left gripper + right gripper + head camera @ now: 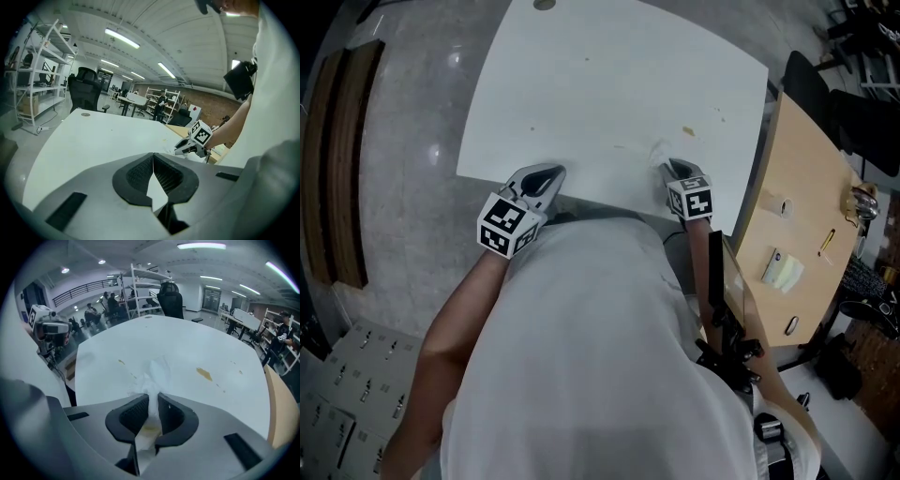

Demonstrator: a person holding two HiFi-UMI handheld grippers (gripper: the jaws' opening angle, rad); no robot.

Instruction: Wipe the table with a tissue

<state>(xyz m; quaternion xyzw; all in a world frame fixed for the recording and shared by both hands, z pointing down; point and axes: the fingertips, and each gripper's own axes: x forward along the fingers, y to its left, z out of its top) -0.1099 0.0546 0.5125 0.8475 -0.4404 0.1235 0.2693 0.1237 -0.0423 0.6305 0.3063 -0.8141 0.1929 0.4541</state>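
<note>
Tissue, white and crumpled, is pinched between the jaws of the right gripper. Its loose end is spread on the table just ahead of the jaw tips. A yellowish mark shows on the part caught between the pads. In the head view this gripper is at the table's near edge, right of centre of the frame, and the tissue shows as a small white wrinkle just above it.

In the right gripper view a brown stain lies on the table to the right of the tissue, apart from it. A smaller speck lies to its left.

The left gripper has its jaws closed together with nothing between them. It is at the near edge too, left of centre in the head view, well apart from the right one.

A wooden desk fills the right side of the head view, beside the table. A black chair stands past the table's far edge.
</note>
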